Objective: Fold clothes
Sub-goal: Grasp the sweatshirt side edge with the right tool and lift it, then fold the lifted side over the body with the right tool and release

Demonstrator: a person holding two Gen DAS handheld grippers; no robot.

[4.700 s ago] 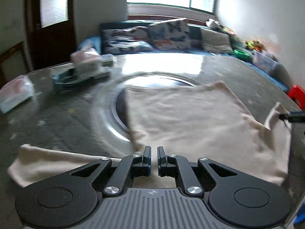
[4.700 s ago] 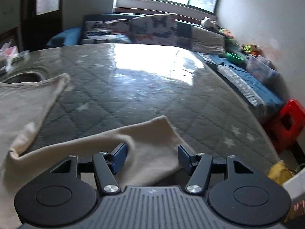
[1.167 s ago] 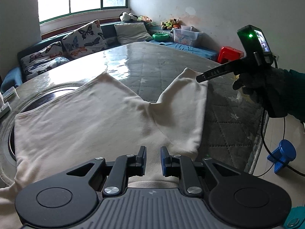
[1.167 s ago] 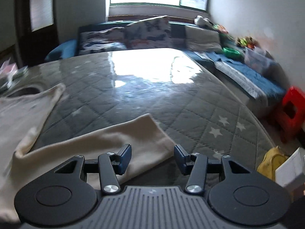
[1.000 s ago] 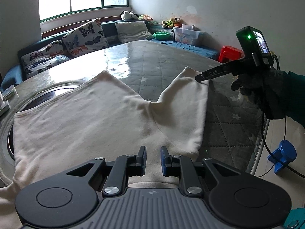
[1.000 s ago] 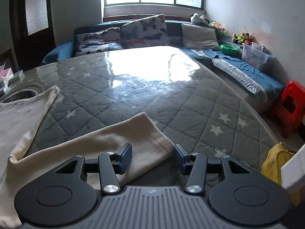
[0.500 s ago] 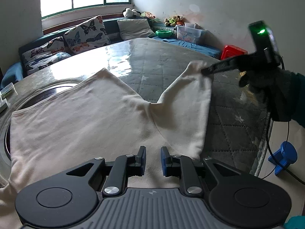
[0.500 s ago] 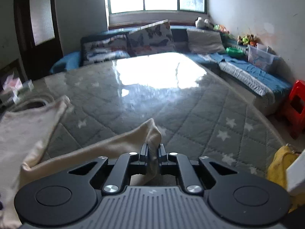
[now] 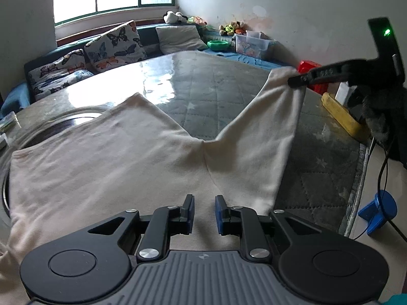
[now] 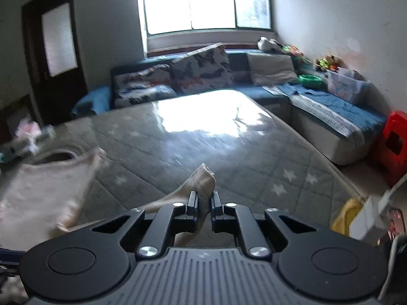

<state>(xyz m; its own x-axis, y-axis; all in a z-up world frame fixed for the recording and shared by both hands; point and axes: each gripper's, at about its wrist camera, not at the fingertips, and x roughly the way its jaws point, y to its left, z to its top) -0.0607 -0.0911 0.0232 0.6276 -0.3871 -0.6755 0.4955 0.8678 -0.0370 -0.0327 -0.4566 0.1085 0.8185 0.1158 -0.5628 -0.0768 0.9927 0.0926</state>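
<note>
The right gripper (image 10: 203, 202), open around the sleeve (image 9: 264, 137) a second ago, now pinches its cuff and lifts it off the table (image 9: 203, 81), starting the fold. The cream garment (image 9: 106, 157) lies spread; the left gripper (image 9: 204, 209), narrowly parted, seems to hold nothing.

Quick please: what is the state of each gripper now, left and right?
Left gripper: slightly open, holding nothing, over the cream garment.
Right gripper: closed on the garment's sleeve end.

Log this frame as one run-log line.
task: fold clothes | right tongs: shut on sleeve, lifted | left tongs: slightly open over shirt
</note>
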